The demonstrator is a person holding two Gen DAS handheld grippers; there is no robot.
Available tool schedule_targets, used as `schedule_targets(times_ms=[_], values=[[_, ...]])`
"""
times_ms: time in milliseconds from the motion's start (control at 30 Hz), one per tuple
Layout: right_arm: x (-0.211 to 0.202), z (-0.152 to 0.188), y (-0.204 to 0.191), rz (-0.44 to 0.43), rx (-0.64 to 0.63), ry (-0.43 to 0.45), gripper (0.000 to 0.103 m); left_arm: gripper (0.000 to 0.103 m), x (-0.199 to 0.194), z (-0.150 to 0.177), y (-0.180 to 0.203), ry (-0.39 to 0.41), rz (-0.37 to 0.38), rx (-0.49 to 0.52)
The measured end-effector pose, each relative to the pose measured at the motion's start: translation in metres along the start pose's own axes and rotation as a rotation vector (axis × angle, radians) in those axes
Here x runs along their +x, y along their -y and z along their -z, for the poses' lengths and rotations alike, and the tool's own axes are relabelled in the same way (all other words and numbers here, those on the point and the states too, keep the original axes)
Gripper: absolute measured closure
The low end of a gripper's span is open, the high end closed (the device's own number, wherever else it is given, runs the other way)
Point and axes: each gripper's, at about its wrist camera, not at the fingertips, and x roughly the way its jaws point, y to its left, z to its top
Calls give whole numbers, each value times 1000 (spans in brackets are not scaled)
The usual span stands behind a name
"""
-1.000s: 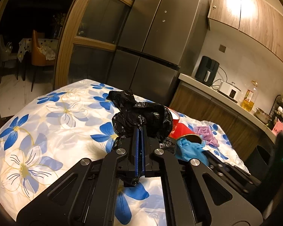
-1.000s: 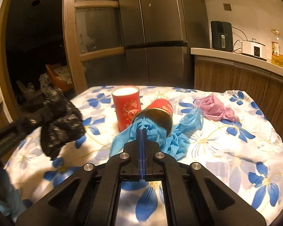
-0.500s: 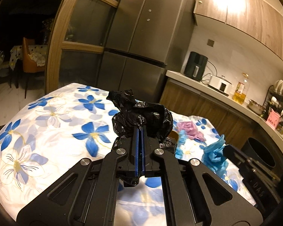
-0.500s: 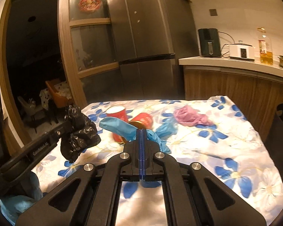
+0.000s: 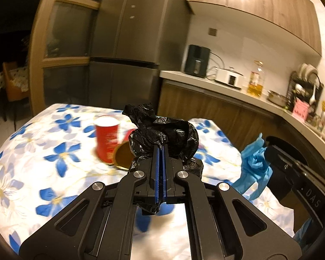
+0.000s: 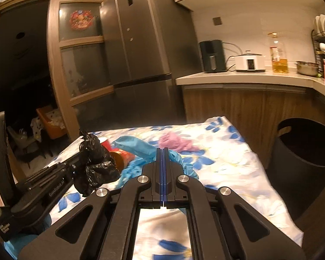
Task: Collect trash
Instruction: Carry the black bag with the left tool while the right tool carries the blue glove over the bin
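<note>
Fingers clenched, the left gripper (image 5: 160, 151) carries a crumpled black plastic bag (image 5: 164, 134) above the table (image 5: 32, 173), while the right gripper (image 6: 163, 153) pinches a blue glove (image 6: 136, 147) over the table's right edge, near the dark bin (image 6: 303, 151). The limp glove could slip free short of the bin. A red cup (image 5: 106, 138), tipped can (image 5: 123, 158) and pink glove (image 6: 175, 143) remain near the table's far edge.
</note>
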Motion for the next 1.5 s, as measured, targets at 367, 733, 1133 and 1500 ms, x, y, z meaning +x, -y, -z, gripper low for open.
schedule_targets(times_ms=[367, 733, 1133, 1500], values=[[-28, -15, 57, 119, 39, 56, 102, 102, 18, -8, 78, -1, 107, 104], [-53, -35, 112, 253, 71, 120, 102, 102, 38, -13, 150, 3, 211, 199], [-74, -54, 181, 402, 149, 186, 102, 102, 59, -20, 236, 24, 336, 279], [-82, -69, 233, 486, 207, 215, 102, 102, 82, -26, 297, 31, 411, 313]])
